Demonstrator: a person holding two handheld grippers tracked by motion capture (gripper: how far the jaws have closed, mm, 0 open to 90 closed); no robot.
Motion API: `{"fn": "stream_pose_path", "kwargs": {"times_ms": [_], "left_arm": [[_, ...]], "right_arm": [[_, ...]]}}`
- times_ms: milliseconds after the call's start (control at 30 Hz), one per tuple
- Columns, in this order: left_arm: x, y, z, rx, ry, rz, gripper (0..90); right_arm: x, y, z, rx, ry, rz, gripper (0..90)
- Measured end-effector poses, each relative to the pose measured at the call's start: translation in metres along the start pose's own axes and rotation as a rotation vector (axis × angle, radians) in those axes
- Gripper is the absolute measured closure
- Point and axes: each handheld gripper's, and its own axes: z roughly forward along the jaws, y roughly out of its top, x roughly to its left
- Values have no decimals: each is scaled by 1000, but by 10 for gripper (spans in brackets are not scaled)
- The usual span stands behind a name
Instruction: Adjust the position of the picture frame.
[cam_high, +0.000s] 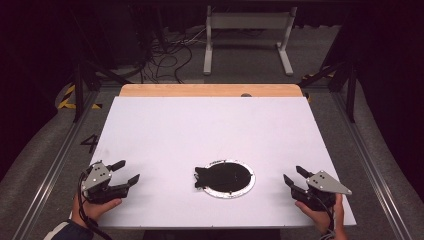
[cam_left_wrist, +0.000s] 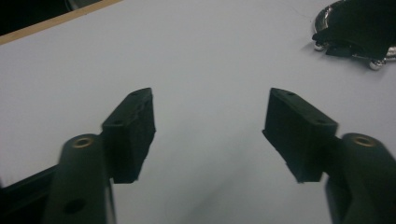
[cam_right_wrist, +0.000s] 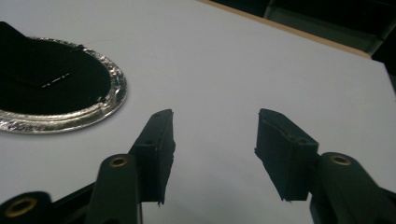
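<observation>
A dark room with cables on the floor and a grey stand (cam_high: 248, 37) lies beyond the white bench (cam_high: 210, 130). Near its front edge sits a silver-rimmed round plate (cam_high: 227, 178) bearing something black. Nothing lies between it and either tool. The left tongs (cam_high: 125, 172) and right tongs (cam_high: 292, 176) flank it, well apart from it, both gaping and empty. No legible writing.

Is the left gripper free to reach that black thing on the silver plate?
Probably yes: the left gripper is open and empty, with bare white table between it and the black object on the silver plate.
</observation>
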Motion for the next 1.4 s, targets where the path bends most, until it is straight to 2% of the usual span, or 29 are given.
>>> {"fn": "stream_pose_path", "kwargs": {"times_ms": [33,233,333,400,467,600,767,800,867,933,1000,1033,1067,1167,1400], "left_arm": [[0,1,3,5,-22,1,440],[-1,4,13,53,-58,18,675],[-3,7,21,76,-95,44,770],[-4,11,27,87,-102,67,832],[-5,16,34,84,-138,75,889],[-13,28,50,104,-173,119,900],[-24,48,76,103,-223,149,900],[-27,52,83,102,-241,151,900],[-29,55,87,106,-247,157,900],[-34,61,98,110,-257,171,900],[-40,69,114,120,-285,183,900],[-40,69,114,120,-285,183,900],[-41,72,118,121,-293,178,900],[-47,80,135,130,-313,187,900],[-56,86,154,142,-352,189,900]], "right_arm": [[2,-1,3,18,14,-6,570],[7,-1,9,52,81,-5,702],[11,1,12,75,108,-9,776],[14,1,14,89,130,-15,830],[19,1,17,107,156,-18,870],[33,3,22,143,201,-38,900],[53,6,29,171,249,-75,900],[55,7,30,175,253,-83,900],[60,8,32,179,266,-86,900],[65,10,33,183,277,-91,900],[71,11,35,187,293,-92,900],[71,11,35,187,293,-92,900],[77,12,37,194,313,-91,900],[85,13,40,203,325,-110,900],[94,17,45,208,319,-116,900]]}}
